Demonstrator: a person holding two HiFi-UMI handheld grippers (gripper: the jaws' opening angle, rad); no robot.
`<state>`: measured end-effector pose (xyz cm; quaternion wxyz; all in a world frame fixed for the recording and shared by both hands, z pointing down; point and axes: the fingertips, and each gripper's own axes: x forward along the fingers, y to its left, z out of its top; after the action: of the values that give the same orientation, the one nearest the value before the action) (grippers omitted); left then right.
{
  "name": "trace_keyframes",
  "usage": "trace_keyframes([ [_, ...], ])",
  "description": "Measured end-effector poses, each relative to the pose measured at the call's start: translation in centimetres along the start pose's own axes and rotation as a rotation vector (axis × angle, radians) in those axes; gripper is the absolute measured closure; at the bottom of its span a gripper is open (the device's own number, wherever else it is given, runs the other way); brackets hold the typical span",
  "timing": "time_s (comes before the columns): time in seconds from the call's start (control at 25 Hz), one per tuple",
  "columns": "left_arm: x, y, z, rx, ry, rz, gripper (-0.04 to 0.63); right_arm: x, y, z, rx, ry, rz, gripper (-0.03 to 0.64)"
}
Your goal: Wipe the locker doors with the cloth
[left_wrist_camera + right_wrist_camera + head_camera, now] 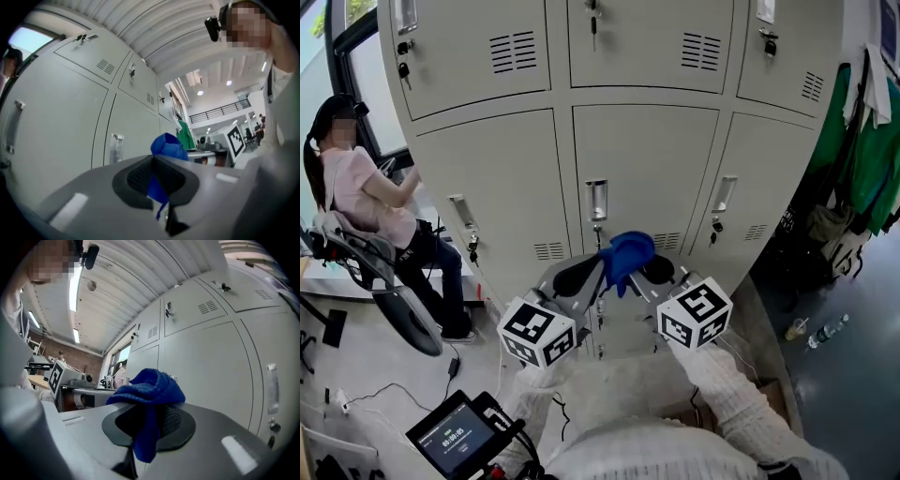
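Note:
A blue cloth (628,255) is bunched up between my two grippers, just in front of the lower middle locker door (642,164). My left gripper (592,272) is shut on the cloth's left side and my right gripper (649,270) is shut on its right side. In the left gripper view the cloth (168,146) bulges above the shut left gripper (155,182), and a strip of it hangs down between the pads. The right gripper view shows the cloth (151,386) draped over the shut right gripper (146,423). Whether the cloth touches the door, I cannot tell.
The grey lockers (487,187) have handles (596,199) and hanging keys (472,248). A person (366,202) sits on a chair at the left. Green clothes (862,150) hang at the right, with bottles (828,330) on the floor below. A screen device (455,437) is at bottom left.

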<state>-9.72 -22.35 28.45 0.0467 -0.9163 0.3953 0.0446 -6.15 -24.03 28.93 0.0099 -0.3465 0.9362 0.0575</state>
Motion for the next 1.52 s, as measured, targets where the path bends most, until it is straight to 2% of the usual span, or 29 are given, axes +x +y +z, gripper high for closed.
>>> trace_keyframes([
  [0.24, 1.6, 2.3, 5.3, 0.136, -0.046, -0.021, 0.589, 2.9, -1.2, 5.5, -0.085, -0.079, 0.015, 0.566],
  [0.44, 3.0, 4.6, 10.5, 0.161, -0.153, 0.010, 0.589, 5.8, -2.6, 9.4, -0.149, -0.112, -0.015, 0.568],
  [0.6, 4.1, 6.3, 13.6, 0.195, -0.208, 0.032, 0.589, 7.8, -3.5, 13.0, -0.250, -0.140, -0.021, 0.571],
  [0.72, 4.9, 7.7, 15.4, 0.228, -0.218, 0.050, 0.589, 9.0, -4.1, 15.2, -0.296, -0.153, -0.020, 0.571],
  [0.84, 5.8, 8.8, 15.7, 0.252, -0.192, 0.061, 0.589, 10.0, -4.7, 16.4, -0.321, -0.153, -0.029, 0.571],
  [1.24, 7.2, 10.8, 14.9, 0.239, -0.143, 0.049, 0.589, 11.8, -6.4, 16.3, -0.356, -0.116, -0.027, 0.565],
  [1.52, 7.3, 10.5, 13.2, 0.217, -0.128, 0.046, 0.589, 11.5, -6.3, 15.0, -0.317, -0.129, -0.011, 0.565],
])
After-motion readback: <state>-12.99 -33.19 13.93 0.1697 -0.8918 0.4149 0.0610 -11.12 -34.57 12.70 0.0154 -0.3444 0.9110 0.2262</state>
